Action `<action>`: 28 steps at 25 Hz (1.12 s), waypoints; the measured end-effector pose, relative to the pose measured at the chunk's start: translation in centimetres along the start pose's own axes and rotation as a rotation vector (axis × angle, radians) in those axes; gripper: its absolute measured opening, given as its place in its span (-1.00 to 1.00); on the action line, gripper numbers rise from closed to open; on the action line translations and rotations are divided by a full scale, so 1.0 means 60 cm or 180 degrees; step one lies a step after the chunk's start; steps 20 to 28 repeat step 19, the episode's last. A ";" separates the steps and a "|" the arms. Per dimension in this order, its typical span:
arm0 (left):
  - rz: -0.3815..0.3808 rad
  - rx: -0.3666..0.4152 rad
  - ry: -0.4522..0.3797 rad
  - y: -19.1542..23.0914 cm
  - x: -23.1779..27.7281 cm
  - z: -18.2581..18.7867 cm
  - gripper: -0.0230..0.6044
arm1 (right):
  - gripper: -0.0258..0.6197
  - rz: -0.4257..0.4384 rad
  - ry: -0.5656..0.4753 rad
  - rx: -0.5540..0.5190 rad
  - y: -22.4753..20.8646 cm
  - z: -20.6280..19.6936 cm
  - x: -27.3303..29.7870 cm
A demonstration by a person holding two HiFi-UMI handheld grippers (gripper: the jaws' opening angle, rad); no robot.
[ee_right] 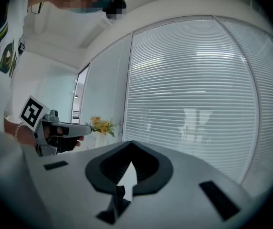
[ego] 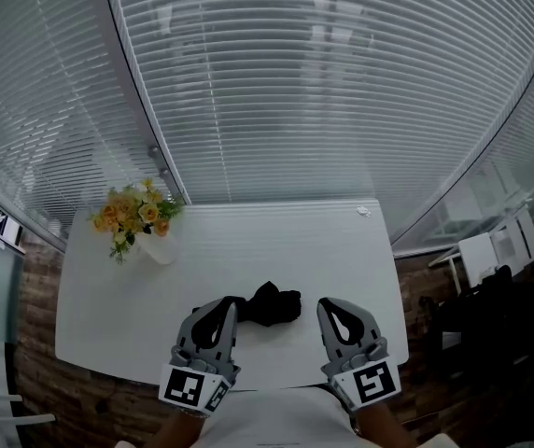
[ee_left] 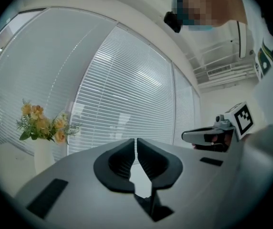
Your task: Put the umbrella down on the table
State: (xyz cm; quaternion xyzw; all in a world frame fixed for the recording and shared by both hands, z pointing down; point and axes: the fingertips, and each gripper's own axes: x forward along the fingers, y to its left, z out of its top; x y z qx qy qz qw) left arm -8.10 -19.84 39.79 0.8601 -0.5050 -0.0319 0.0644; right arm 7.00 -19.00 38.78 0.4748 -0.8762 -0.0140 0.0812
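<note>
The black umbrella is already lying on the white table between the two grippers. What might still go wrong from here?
1. The black folded umbrella lies close to the near edge of the white table, right beside the shut left gripper. A careless nudge might push it off.
2. The white vase of yellow flowers stands near the table's left rim. A wide sweep of that gripper could tip it.

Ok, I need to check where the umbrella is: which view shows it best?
The head view: the black umbrella lies on the white table between the left hand-held gripper and the right hand-held gripper. Neither gripper view clearly shows it, only its own shut jaws.
</note>
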 end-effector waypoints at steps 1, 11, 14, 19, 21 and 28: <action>-0.0007 0.0000 0.0004 0.000 0.000 -0.001 -0.84 | -0.89 0.0000 0.0002 0.0000 0.000 0.000 0.000; -0.0040 -0.0008 0.0036 -0.002 -0.002 -0.003 -0.84 | -0.89 0.0014 0.0013 0.0013 0.006 -0.001 0.002; -0.0034 -0.0012 0.0032 0.002 -0.003 -0.002 -0.85 | -0.89 0.0022 0.0007 0.0016 0.007 0.000 0.007; -0.0026 -0.0014 0.0041 0.007 -0.006 -0.004 -0.85 | -0.89 0.0038 0.0007 -0.0003 0.011 0.001 0.012; -0.0026 -0.0014 0.0041 0.007 -0.006 -0.004 -0.85 | -0.89 0.0038 0.0007 -0.0003 0.011 0.001 0.012; -0.0026 -0.0014 0.0041 0.007 -0.006 -0.004 -0.85 | -0.89 0.0038 0.0007 -0.0003 0.011 0.001 0.012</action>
